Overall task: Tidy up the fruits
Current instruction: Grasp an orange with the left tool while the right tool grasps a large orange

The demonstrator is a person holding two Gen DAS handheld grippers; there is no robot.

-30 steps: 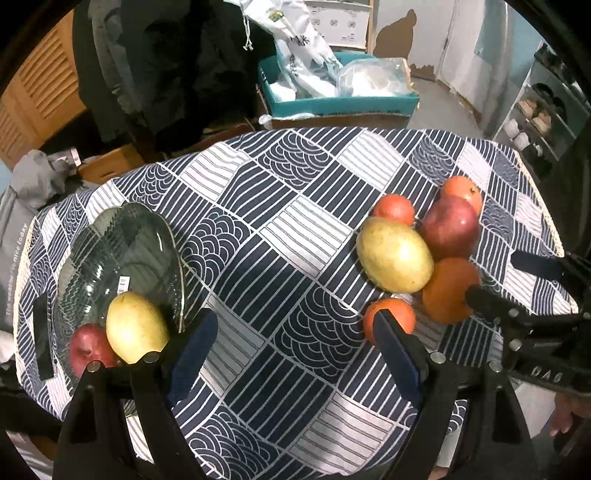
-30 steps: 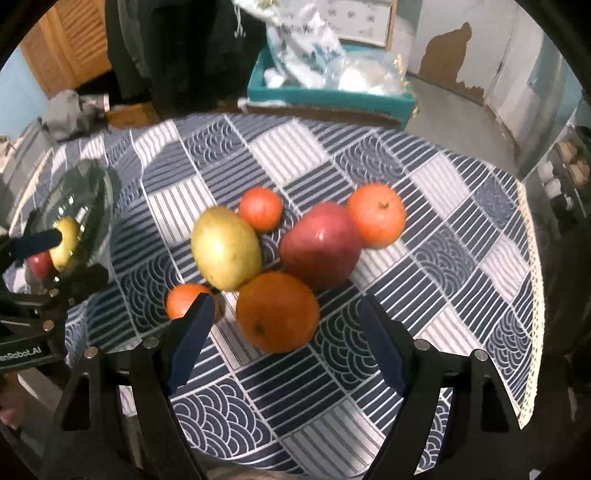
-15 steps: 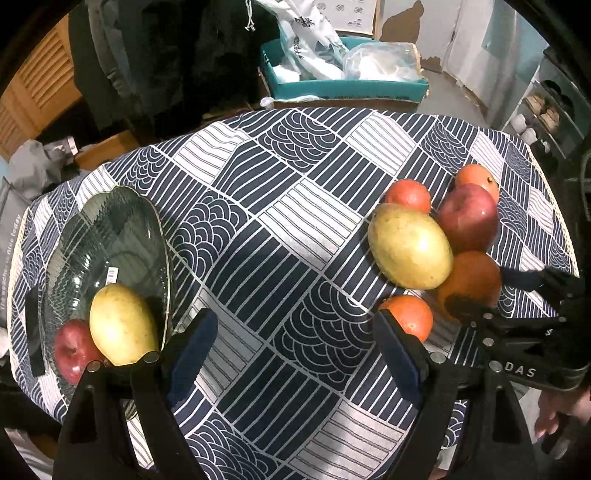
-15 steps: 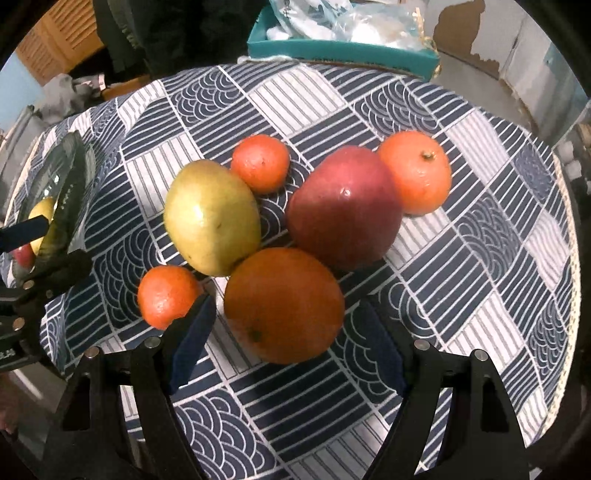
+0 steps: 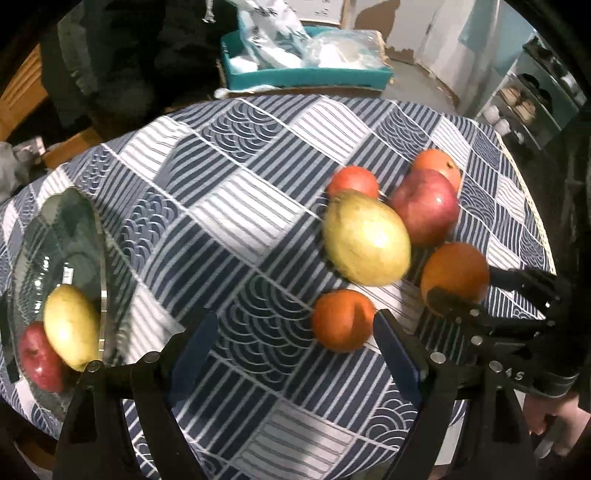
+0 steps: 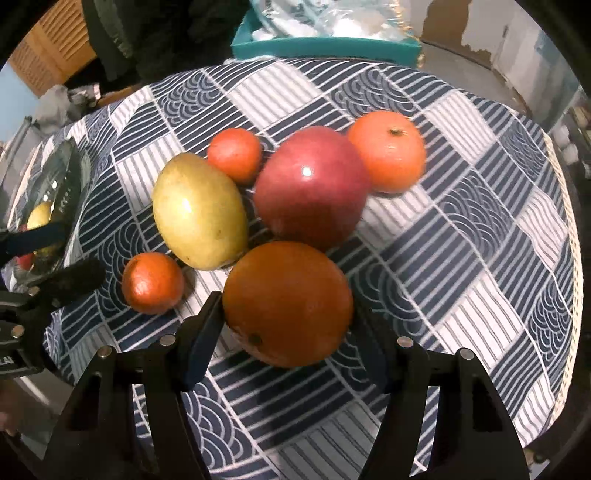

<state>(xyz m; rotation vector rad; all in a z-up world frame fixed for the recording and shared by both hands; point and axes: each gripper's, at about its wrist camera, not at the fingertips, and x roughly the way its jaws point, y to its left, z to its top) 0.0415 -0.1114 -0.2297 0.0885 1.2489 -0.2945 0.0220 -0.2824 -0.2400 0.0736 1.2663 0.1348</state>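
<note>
- Right hand-held gripper [image 6: 286, 317] has closed in since 1 s ago; jaws wide, now straddling the big orange [image 6: 288, 302]; pickup looks imminent
- Left hand-held gripper [image 5: 291, 343] wide, holding nothing, near the small orange [image 5: 341, 319]

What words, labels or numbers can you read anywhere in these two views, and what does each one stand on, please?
"AS": on the body of the right gripper, left wrist view; the rest is cut off.
"AI": on the body of the left gripper, right wrist view; the rest runs out of frame.
Small white sticker on the glass bowl: too small to read.
Print on the white bag in the teal box: blurred.
</note>
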